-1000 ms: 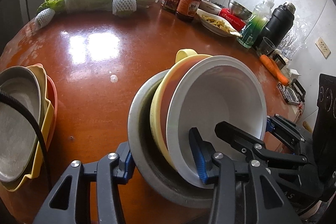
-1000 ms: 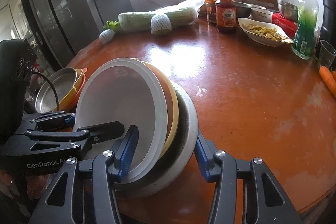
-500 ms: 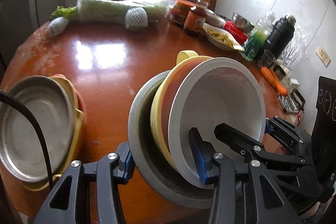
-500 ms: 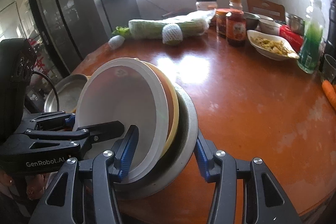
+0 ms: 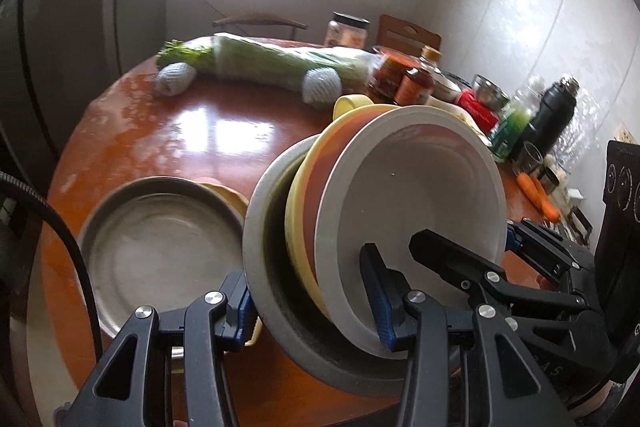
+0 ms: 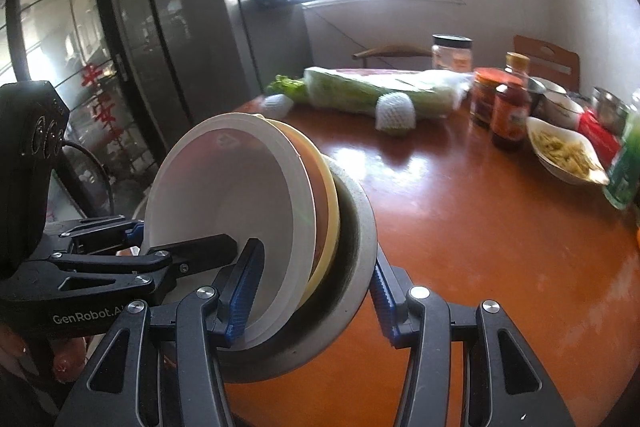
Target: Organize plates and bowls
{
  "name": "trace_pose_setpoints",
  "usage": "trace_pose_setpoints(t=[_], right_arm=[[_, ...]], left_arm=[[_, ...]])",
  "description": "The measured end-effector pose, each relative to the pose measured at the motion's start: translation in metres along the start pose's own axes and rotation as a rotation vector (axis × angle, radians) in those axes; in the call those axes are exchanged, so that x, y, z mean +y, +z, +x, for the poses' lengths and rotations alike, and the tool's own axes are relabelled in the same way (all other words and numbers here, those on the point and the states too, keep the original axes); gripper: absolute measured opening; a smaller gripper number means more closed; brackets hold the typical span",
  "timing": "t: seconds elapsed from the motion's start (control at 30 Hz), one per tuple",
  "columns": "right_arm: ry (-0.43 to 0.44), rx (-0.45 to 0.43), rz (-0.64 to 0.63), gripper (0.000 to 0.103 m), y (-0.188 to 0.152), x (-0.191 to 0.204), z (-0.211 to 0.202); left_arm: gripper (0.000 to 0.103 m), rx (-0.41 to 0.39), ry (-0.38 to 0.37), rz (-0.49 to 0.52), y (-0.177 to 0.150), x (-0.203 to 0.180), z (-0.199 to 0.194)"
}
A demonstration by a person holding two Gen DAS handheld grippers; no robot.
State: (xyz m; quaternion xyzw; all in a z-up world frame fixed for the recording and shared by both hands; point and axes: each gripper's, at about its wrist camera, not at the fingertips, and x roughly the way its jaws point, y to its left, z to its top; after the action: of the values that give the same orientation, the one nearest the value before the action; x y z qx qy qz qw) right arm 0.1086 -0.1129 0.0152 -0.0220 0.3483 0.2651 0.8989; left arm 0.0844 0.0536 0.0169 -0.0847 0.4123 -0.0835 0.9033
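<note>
White and innermost, a plastic bowl (image 5: 420,195) nests in an orange-and-yellow bowl (image 5: 316,187), which sits in a grey bowl (image 5: 272,255); in the left wrist view this stack is tilted on edge above the brown round table (image 5: 160,131). The left gripper (image 5: 308,303) is clamped across the stack's lower rim, one blue pad outside the grey bowl and the other inside the white one. The right gripper (image 5: 460,247) bites the stack's rim from the right, one finger inside the white bowl. Just left of the stack, a steel plate (image 5: 160,251) lies on a yellow dish (image 5: 224,193) on the table. Wrapped cabbage (image 5: 280,67), sauce jars (image 5: 400,75) and a black flask (image 5: 554,115) stand along the far edge.

From the right wrist view, the right gripper (image 6: 312,291) is closed on the same three rims, pads pressing the white bowl (image 6: 228,203) and grey bowl (image 6: 356,227). The left gripper (image 6: 180,239) holds the stack from the left, one finger inside the white bowl. A dish of food (image 6: 564,151) sits far right.
</note>
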Motion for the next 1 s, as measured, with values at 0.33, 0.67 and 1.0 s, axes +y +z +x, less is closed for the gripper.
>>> trace_pose_setpoints(t=[0.33, 0.67, 1.0], right_arm=[[0.044, -0.009, -0.068, 0.053, 0.021, 0.036, 0.021], [0.08, -0.005, -0.146, 0.053, 0.037, 0.066, 0.042], [0.122, -0.004, -0.194, 0.052, 0.051, 0.091, 0.063]], left_arm=[[0.046, -0.044, 0.03, -0.058, 0.0, 0.037, -0.02], [0.046, -0.08, 0.065, -0.109, 0.0, 0.072, -0.035], [0.046, -0.103, 0.105, -0.149, 0.0, 0.099, -0.045]])
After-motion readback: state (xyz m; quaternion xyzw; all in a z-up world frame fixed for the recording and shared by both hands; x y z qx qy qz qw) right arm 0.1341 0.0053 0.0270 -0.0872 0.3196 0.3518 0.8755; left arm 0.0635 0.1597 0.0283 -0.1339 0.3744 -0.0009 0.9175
